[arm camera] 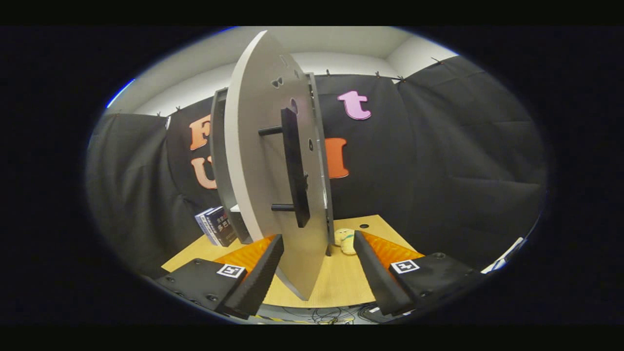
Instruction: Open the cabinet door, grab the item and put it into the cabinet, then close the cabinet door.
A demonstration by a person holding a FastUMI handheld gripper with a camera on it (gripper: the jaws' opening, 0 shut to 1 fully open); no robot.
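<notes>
Gripper (pixel 319 253) spread wide apart, clamped on nothing, astride the lower edge of the swung-open cabinet door (pixel 258 161), a flat, stiff, smooth grey panel with a dark bar handle (pixel 295 168) standing off its face. Small plush toy (pixel 345 240) just beyond the door's lower edge on the pale wooden worktop (pixel 336 280), rounded and fuzzy. Likely light, soft and squashy, best pinched across its middle.

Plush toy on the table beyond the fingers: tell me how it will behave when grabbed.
The plush toy looks soft and rounded, so it will likely squash between the fingers rather than resist. It is probably light for its size. Its fuzzy surface should grip well. The gripper is open, straddling the cabinet door.
</notes>
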